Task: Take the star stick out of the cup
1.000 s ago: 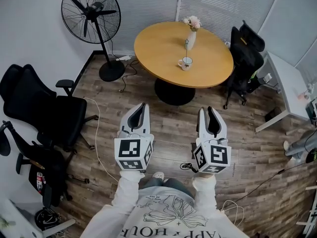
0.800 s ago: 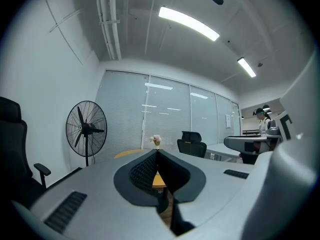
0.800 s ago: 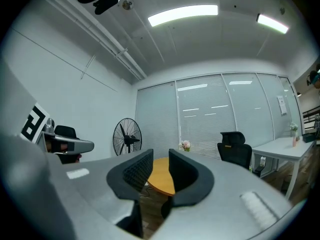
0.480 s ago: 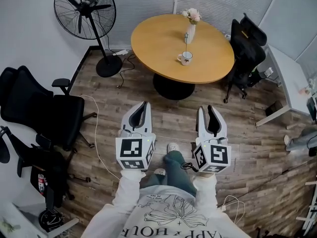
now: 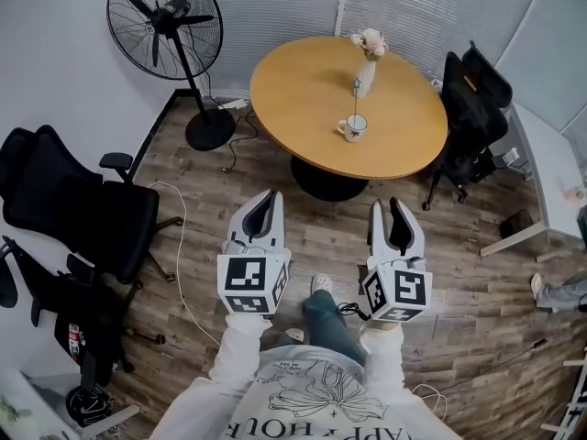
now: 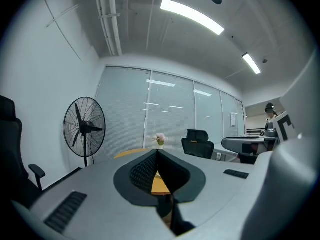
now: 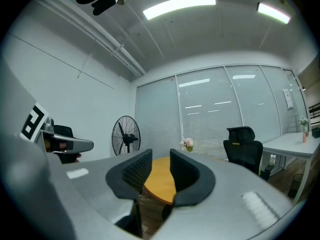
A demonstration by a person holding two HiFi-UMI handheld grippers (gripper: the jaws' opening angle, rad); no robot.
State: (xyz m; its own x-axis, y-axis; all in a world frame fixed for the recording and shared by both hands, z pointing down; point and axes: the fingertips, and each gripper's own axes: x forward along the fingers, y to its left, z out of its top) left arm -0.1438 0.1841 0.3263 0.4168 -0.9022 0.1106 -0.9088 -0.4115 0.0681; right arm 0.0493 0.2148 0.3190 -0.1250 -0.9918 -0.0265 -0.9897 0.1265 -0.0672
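Note:
A white cup point(image 5: 353, 127) stands on the round wooden table point(image 5: 303, 90), far ahead of both grippers. A thin stick rises from it with a small star point(image 5: 357, 84) at its top. My left gripper point(image 5: 267, 198) hovers over the floor short of the table, its jaws meeting at the tips in the left gripper view point(image 6: 157, 153). My right gripper point(image 5: 393, 206) is level with it, jaws apart with only the table seen between them point(image 7: 161, 158). Neither gripper is near the cup.
A vase of pink flowers point(image 5: 369, 55) stands behind the cup. A pedestal fan point(image 5: 165, 24) is at the back left, black office chairs point(image 5: 78, 214) at the left, another chair point(image 5: 472, 108) right of the table. Cables point(image 5: 183, 273) lie on the wooden floor.
The person has stepped forward, one leg now showing between the grippers. The table has shifted slightly in view. Both grippers keep their place before the body.

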